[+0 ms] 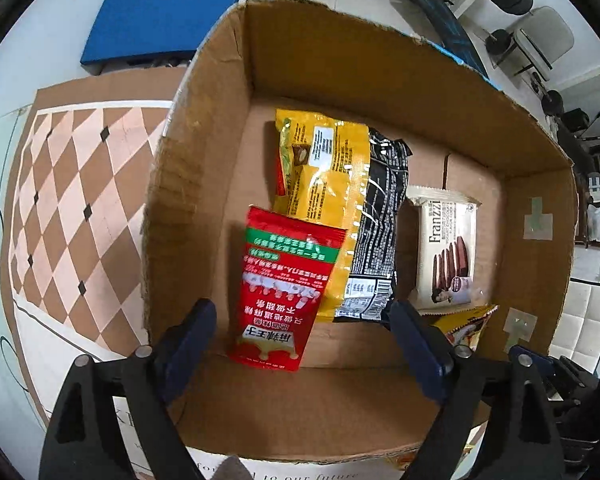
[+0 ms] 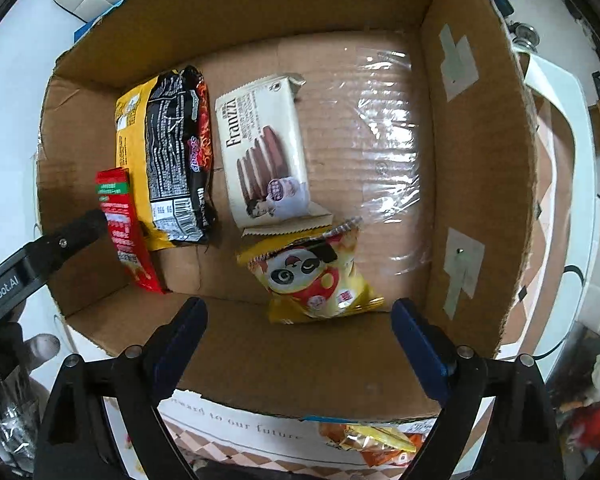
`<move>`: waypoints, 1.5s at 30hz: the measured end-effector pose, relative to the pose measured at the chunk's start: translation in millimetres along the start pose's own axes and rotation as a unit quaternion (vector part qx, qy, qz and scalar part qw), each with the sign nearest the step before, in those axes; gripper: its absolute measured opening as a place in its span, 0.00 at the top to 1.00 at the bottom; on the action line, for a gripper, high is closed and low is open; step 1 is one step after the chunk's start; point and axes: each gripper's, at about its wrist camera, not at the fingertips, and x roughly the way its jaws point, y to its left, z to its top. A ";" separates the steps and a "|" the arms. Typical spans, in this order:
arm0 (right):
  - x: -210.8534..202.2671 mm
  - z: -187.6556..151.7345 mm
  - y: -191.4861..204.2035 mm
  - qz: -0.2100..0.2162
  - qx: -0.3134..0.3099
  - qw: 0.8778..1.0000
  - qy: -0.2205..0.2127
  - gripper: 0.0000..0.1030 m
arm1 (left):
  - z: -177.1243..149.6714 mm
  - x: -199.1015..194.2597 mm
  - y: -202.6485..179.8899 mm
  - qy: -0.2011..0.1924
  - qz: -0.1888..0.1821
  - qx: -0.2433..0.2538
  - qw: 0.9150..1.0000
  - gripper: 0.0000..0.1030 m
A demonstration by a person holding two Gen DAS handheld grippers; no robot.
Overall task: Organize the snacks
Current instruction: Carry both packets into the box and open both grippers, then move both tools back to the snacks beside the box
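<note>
- Both sets of tongs hang over an open cardboard box [image 1: 380,80] that sits on a bench covered with a brown-and-peach checked cloth [image 1: 72,208].
- The left tongs [image 1: 304,340] are released, the blue-padded fingers spread wide, with a red pouch [image 1: 288,288] lying between them on the box floor; neither pad touches it.
- At 12 o'clock from the red pouch, a yellow packet [image 1: 320,184] lies flat, its lower end tucked under the pouch's top edge.
- A black noodle packet [image 1: 376,232] overlaps the yellow packet's right edge.
- At 3 o'clock from the black packet sits a cream Franzzi biscuit pack [image 1: 448,252], just beside it.
- The right tongs [image 2: 300,344] are also released, jaws wide apart, gripping nothing.
- Just beyond them, at 12 o'clock, rests a yellow panda-print snack bag [image 2: 320,276] on the box floor, its top edge touching the biscuit pack's lower seal.
- In the right wrist view the left tongs' dark finger reaches in from 9 o'clock, close against the red pouch.
- Clear tape [image 2: 388,152] shines across the box floor at 1 o'clock from the panda bag.
- More snack packets [image 2: 372,440] lie outside the box's near wall, on the bench.
</note>
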 end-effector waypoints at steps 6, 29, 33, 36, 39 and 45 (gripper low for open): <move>-14.7 -8.0 5.1 -0.015 0.000 0.999 -0.039 0.07 | -4.5 -11.7 -1.4 -0.019 0.009 0.016 1.000 0.14; -101.9 -123.8 19.5 -0.001 0.002 0.982 -0.188 0.07 | -115.0 -130.7 -33.1 -0.201 0.035 0.081 0.976 0.05; -92.2 -165.1 -14.1 0.016 0.051 0.983 -0.178 0.07 | -152.1 -124.2 -41.5 -0.204 0.055 0.106 0.972 0.05; -63.2 -194.8 -48.6 0.036 0.113 0.982 -0.146 0.07 | -175.1 -95.3 -50.5 -0.174 0.071 0.133 0.973 0.05; -24.2 -217.5 -75.2 0.054 0.163 0.980 -0.099 0.07 | -191.7 -55.0 -56.9 -0.124 0.073 0.152 0.978 0.05; 38.4 -232.9 -97.0 0.049 0.195 0.978 -0.058 0.07 | -209.9 7.8 -70.6 -0.081 0.108 0.188 0.973 0.05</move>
